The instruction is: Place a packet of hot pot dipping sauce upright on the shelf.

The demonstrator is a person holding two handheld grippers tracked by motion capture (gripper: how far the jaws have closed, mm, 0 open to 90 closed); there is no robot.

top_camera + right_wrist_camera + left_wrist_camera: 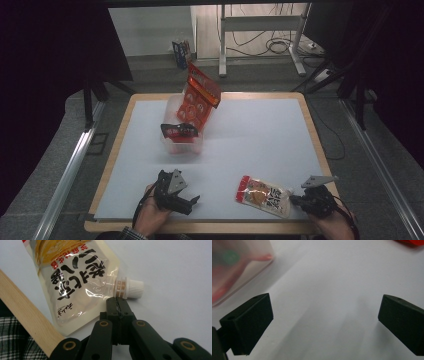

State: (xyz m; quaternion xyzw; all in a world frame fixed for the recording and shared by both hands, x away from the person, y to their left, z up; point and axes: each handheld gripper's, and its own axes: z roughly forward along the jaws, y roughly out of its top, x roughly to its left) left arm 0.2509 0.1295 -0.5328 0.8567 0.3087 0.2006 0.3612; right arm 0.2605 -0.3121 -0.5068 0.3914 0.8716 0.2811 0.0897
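The pouch (pixel 263 196) lies flat on the bench (pixel 260 135) near its front edge, toward the right. Its long axis runs left to right across the bench, slightly slanted; the white cap (pixel 133 288) points right, toward the right tongs (pixel 295 199). Those tongs are closed at the pouch's spout end, their tips by the neck just behind the cap. The left tongs (pixel 192 202) rest on the bench, gaping wide with nothing in them, well apart from the pouch. Behind stands a clear bin (pixel 172 145) with red packs.

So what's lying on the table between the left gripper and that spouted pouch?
Nothing: in the high view, only bare white tabletop lies between the left gripper and the pouch.
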